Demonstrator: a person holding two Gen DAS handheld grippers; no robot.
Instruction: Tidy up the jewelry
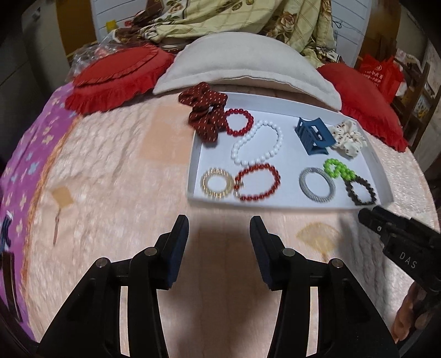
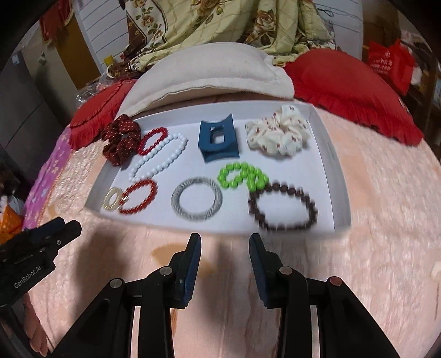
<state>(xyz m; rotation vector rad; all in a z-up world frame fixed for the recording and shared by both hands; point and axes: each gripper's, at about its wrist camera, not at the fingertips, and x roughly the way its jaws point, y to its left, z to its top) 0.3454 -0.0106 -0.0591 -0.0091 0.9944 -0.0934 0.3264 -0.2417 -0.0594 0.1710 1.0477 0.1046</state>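
A white tray (image 1: 194,154) (image 2: 335,165) lies on the pink blanket and holds the jewelry: a dark red scrunchie (image 1: 205,115) (image 2: 121,140), red bead bracelets (image 1: 239,122) (image 1: 257,181) (image 2: 139,197), a white bead necklace (image 1: 257,143) (image 2: 158,158), a gold ring bangle (image 1: 217,182) (image 2: 113,203), a blue hair claw (image 1: 312,135) (image 2: 219,141), a cream scrunchie (image 1: 348,137) (image 2: 278,132), a grey bangle (image 1: 317,185) (image 2: 196,203), green beads (image 1: 339,169) (image 2: 242,176) and a dark bead bracelet (image 1: 361,191) (image 2: 282,209). My left gripper (image 1: 219,228) and right gripper (image 2: 224,247) are open and empty, just before the tray's near edge.
A beige pillow (image 1: 248,63) (image 2: 209,71) and red cushions (image 1: 118,79) (image 2: 350,88) lie behind the tray. A floral quilt (image 1: 248,19) is piled at the back. A red bag (image 1: 380,74) stands at the right.
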